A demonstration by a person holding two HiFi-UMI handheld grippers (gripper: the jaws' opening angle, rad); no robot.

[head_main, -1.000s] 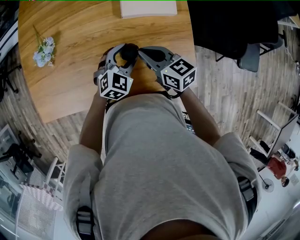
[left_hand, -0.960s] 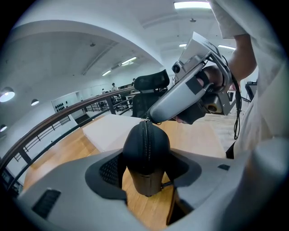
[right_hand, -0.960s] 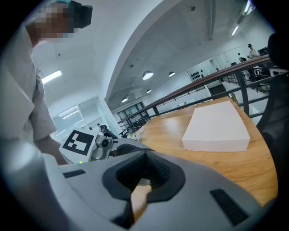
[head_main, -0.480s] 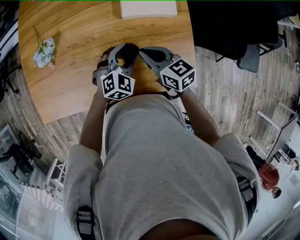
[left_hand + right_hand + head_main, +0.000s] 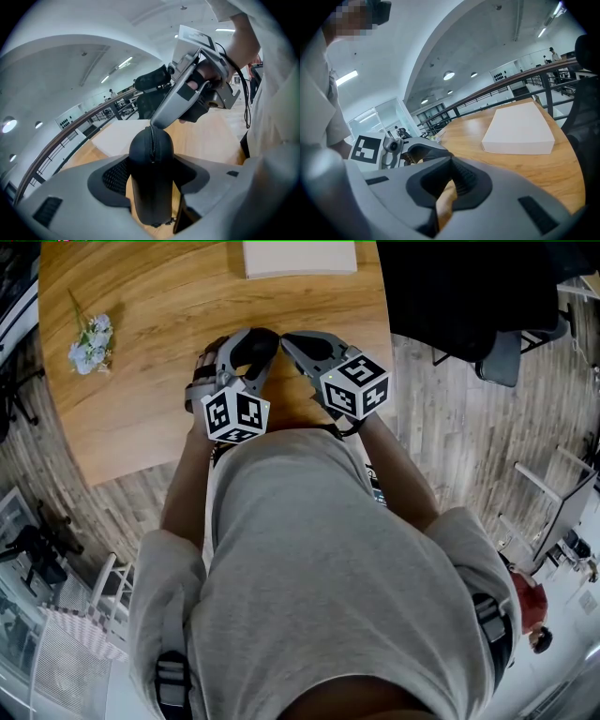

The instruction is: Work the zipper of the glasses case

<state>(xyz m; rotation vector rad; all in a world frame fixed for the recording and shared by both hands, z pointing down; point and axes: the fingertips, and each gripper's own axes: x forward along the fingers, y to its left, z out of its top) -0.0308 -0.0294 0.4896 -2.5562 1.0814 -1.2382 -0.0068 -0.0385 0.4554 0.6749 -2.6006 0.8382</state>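
Holding the glasses case point(image 5: 151, 145) endwise, the left gripper point(image 5: 151, 168) has one jaw pressed on each broad side. The zipper point(image 5: 152, 138) runs up the exposed middle, clear of both pads. This looks like a bracing grip: body fixed, seam left free for the other tool.

Right gripper point(image 5: 157, 122): jaws fully closed, no gap at the tips in its own view. The tip comes down at a slant from the right and touches the top end of the case just where the zipper line crests. The pull tab itself does not show in any view. My guess is that it is pinched there, but I cannot confirm that. The seam looks closed along its visible stretch, so the run seems barely begun.

Position: both tools meet over the table point(image 5: 150, 296), close to its near edge and toward the right corner. The case is between them, just ahead of the person's body. Whether its lower end rests on the wood I cannot tell.

Elsewhere: a white box point(image 5: 300, 257) at the far edge and a flower sprig point(image 5: 89, 341) near the left edge, both well apart from the work.
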